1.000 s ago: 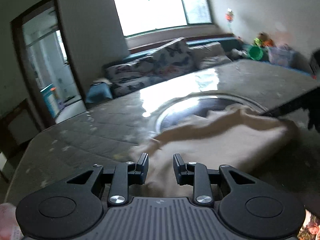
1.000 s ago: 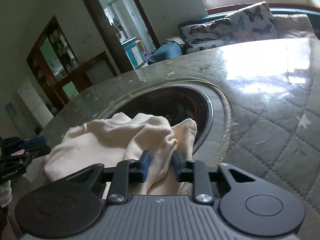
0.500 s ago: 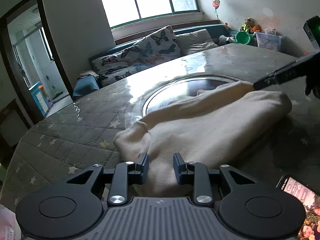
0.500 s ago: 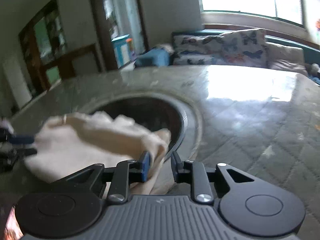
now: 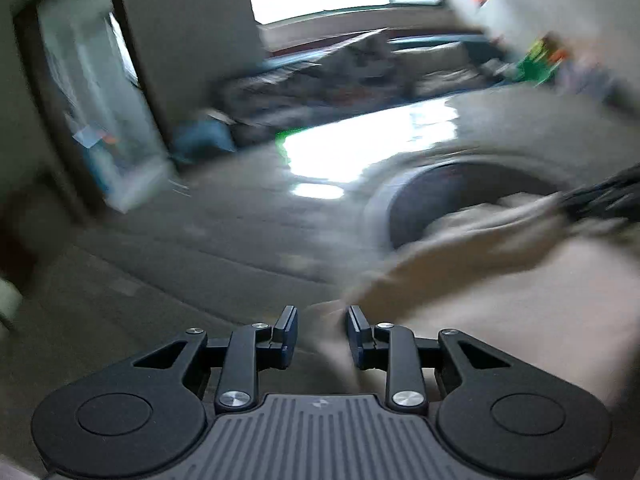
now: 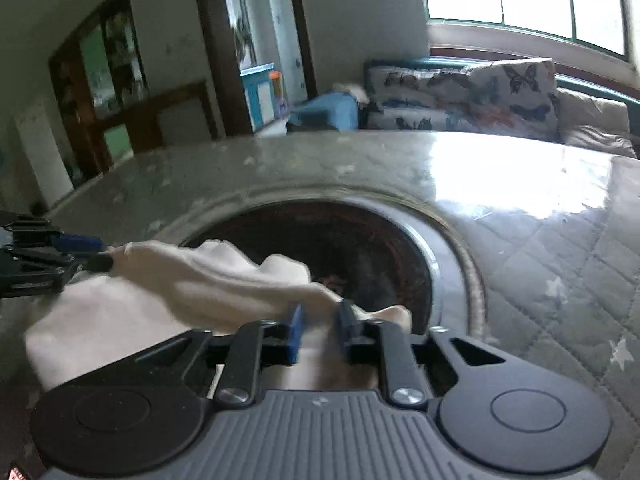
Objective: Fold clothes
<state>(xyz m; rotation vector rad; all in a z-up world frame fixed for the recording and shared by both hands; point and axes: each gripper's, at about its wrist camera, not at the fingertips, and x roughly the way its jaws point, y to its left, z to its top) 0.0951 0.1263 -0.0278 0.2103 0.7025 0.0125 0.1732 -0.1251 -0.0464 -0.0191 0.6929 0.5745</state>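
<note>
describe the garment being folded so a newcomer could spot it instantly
On the grey quilted star-print table, find the round dark inset ring at its centre. Draped over the ring's near-left edge is a cream soft fabric garment, pinched by the right claw and left claw. It is the only cloth item on the table.

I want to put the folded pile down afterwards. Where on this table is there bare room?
Bare quilted table cover lies right of the round dark inset, toward the sofa. Another free strip runs behind the inset. Crowded: the near left, where the cream garment stretches between the left gripper and right gripper.
</note>
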